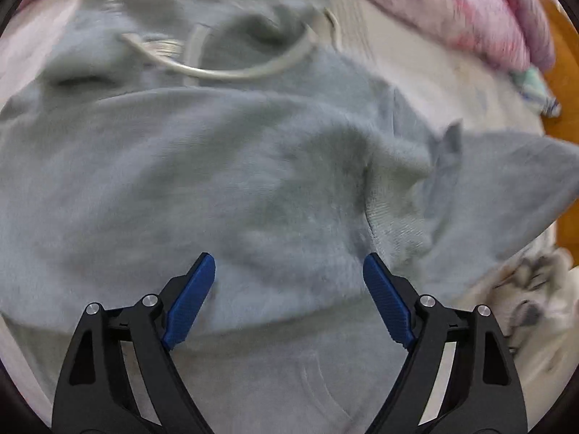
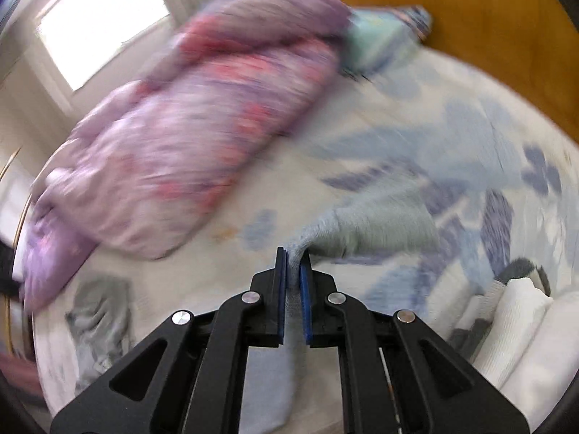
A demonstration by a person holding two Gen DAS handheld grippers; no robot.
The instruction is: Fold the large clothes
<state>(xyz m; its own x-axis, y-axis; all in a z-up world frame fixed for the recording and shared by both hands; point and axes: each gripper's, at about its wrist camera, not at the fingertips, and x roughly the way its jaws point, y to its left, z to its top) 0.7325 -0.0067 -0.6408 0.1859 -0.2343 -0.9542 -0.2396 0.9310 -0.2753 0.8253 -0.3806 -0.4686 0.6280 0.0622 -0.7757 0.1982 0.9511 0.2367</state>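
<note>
A large grey-blue hooded sweatshirt (image 1: pixel 224 181) lies spread over the bed and fills the left wrist view; its pale drawstring (image 1: pixel 239 70) curves across the far part. My left gripper (image 1: pixel 288 266) is open and empty just above the fabric. My right gripper (image 2: pixel 294 258) is shut on a pinched fold of the same grey-blue sweatshirt (image 2: pixel 372 231), which trails away to the right over the sheet. Both views are motion-blurred.
A pink and purple rolled quilt (image 2: pixel 188 137) lies across the bed's far side, also in the left wrist view (image 1: pixel 452 11). The sheet (image 2: pixel 434 137) is white with blue flowers. A wooden headboard (image 2: pixel 452 11) stands behind. White folded cloth (image 2: pixel 521 332) lies at right.
</note>
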